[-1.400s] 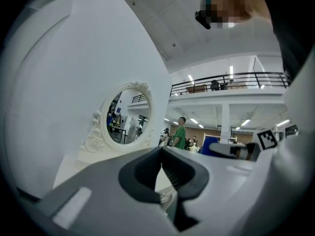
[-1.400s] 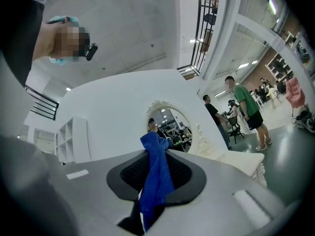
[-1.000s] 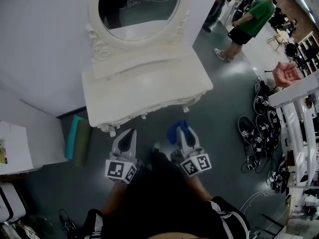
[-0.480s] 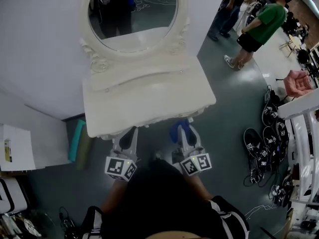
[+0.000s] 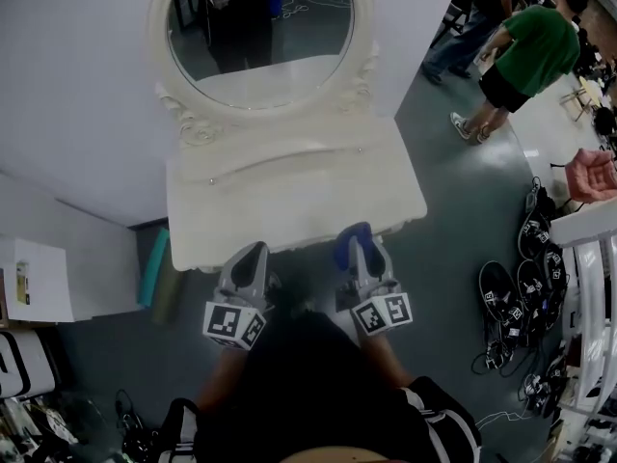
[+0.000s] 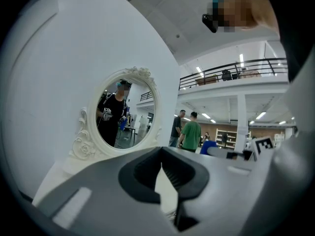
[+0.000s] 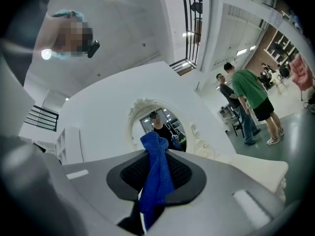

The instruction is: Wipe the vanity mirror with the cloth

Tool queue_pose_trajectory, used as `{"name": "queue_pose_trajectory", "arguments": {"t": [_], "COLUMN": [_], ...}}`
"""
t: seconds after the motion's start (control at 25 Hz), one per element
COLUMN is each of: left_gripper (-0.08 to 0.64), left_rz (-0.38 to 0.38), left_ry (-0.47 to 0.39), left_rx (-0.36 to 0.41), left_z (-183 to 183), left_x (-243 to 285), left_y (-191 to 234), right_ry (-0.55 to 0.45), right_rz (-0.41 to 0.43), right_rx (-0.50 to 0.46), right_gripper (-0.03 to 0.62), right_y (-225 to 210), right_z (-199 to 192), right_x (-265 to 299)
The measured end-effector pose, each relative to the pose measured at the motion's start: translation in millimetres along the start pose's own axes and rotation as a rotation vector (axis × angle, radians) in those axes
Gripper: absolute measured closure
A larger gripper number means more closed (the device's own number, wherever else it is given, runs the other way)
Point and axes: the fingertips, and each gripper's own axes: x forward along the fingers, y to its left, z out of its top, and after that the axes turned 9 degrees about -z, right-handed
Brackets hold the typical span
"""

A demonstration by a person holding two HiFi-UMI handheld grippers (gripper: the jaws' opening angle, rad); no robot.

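The oval vanity mirror (image 5: 260, 27) in its carved white frame stands on a white vanity table (image 5: 289, 196) against the wall. Both grippers sit side by side just before the table's front edge, well short of the mirror. My left gripper (image 5: 249, 257) is shut with nothing in it; its jaws meet in the left gripper view (image 6: 161, 168), and the mirror (image 6: 125, 114) lies ahead to its left. My right gripper (image 5: 353, 244) is shut on a blue cloth (image 5: 351, 234). In the right gripper view the cloth (image 7: 156, 173) hangs bunched between the jaws, with the mirror (image 7: 160, 124) straight behind it.
Two people (image 5: 535, 51) stand on the grey floor at the upper right. Several black shoes (image 5: 516, 302) lie beside a white rack (image 5: 588, 287) on the right. A teal object (image 5: 154, 263) leans by the table's left end, near a white cabinet (image 5: 39, 278).
The vanity table and mirror have come nearer and lower in the head view. The gripper tips now reach the table's front edge. Both grippers stay shut, cloth still held.
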Motion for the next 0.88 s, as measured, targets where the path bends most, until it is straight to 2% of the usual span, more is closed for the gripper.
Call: {"name": "queue_pose_trajectory", "arguments": {"t": [0.24, 0.6, 0.88], "left_gripper": [0.549, 0.549, 0.549], "left_rz": [-0.013, -0.038, -0.084], "left_ry": [-0.008, -0.049, -0.051], "left_rx": [-0.001, 0.025, -0.007], "left_z": [7, 44, 62], "left_x": [29, 72, 88], "left_y": [29, 101, 158], "right_ry": [-0.02, -0.062, -0.062], "right_rz": [-0.02, -0.065, -0.112], "right_rx": [0.009, -0.011, -0.041], "right_gripper": [0.531, 0.532, 0.532], "right_y": [-2, 10, 36], "right_z": [0, 7, -2], "right_x": [34, 116, 168]}}
